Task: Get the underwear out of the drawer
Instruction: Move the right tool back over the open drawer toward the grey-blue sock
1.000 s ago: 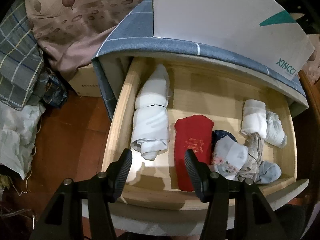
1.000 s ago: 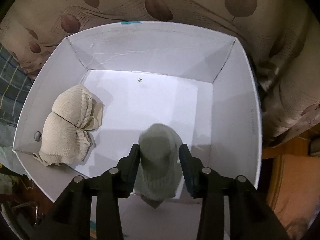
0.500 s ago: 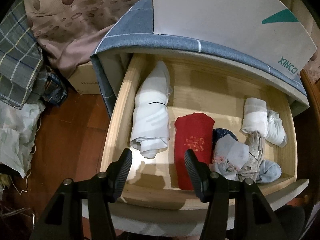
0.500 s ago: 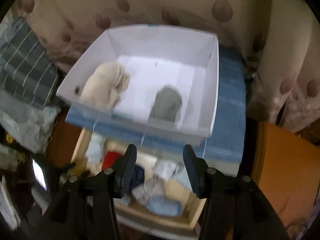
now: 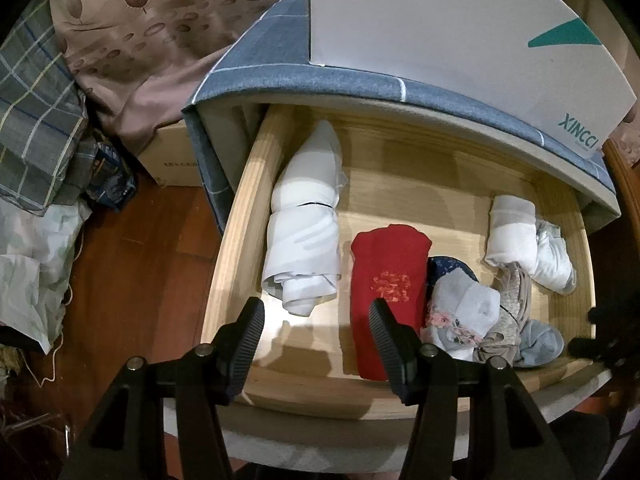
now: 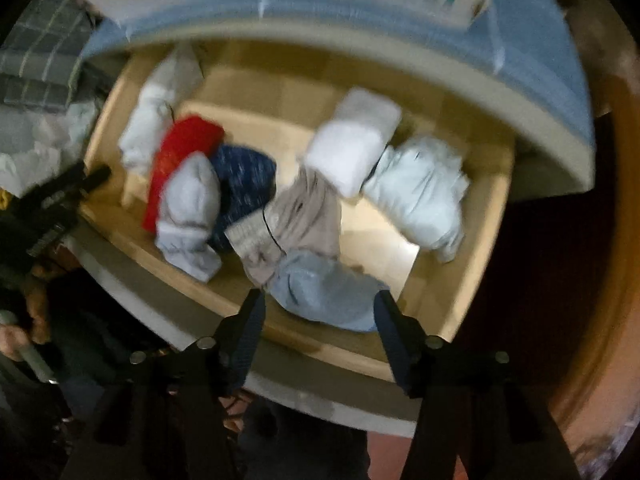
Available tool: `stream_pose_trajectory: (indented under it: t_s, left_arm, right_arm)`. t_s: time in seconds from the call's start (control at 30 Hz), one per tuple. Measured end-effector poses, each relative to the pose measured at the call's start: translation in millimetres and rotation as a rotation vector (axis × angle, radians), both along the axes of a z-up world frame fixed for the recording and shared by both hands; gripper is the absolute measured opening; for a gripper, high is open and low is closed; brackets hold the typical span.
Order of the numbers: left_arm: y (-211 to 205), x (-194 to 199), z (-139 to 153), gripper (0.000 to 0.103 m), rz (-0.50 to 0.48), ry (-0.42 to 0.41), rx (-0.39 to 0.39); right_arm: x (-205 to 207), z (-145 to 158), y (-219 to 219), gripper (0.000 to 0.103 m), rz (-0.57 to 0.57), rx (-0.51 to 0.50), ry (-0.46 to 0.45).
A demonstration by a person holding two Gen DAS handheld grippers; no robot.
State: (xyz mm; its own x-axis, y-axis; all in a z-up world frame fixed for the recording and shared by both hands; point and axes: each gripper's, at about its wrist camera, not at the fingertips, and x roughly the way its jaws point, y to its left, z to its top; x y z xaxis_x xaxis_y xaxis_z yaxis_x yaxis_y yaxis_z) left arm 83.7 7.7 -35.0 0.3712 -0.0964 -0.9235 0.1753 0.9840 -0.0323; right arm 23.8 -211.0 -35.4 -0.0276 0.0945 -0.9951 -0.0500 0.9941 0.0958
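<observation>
The open wooden drawer (image 5: pixel 236 236) (image 6: pixel 436 308) holds several rolled garments: a long white roll (image 5: pixel 304 232), a red piece (image 5: pixel 386 276) (image 6: pixel 180 148), a dark blue one (image 6: pixel 244 184), white rolls (image 5: pixel 510 232) (image 6: pixel 352 144), a beige piece (image 6: pixel 304 208) and a light blue bundle (image 5: pixel 536 340) (image 6: pixel 324 292). My left gripper (image 5: pixel 316 336) hangs open over the drawer's front left, holding nothing. My right gripper (image 6: pixel 318 332) points down above the light blue bundle, its jaws opening with nothing pressed between them. Its tips (image 5: pixel 596 332) show at the right edge of the left wrist view.
A white cardboard box (image 5: pixel 440 40) stands on the blue checked cabinet top (image 5: pixel 280 72) above the drawer. Patterned bedding (image 5: pixel 132 40), a plaid cloth (image 5: pixel 36 128) and a carton (image 5: pixel 172 160) lie left, over a wooden floor (image 5: pixel 132 272). A person's hand (image 6: pixel 28 320) grips the left tool's handle.
My right gripper let the grey-green roll go in the white box, then swung down over the drawer's right side with its jaws widening. The left gripper has stayed put.
</observation>
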Motion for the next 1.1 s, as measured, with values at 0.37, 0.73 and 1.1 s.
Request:
stream_pose_trajectory:
  t_s: [0.37,0.73,1.1]
  left_arm:
    - [0,1,0,0.056,-0.001,0.004,-0.003]
    - [-2,2,-2,0.056,0.002,0.007,-0.005]
    - [-6,3,-4,0.056,0.001,0.008,0.007]
  right_arm:
    - [3,-56,8,0.079,-0.001,0.010,0.099]
    - [8,-79,-12,0.066,-0.033,-0.134,0.108]
    - [24,-67,-53,0.064,-0.186,-0.054,0.031]
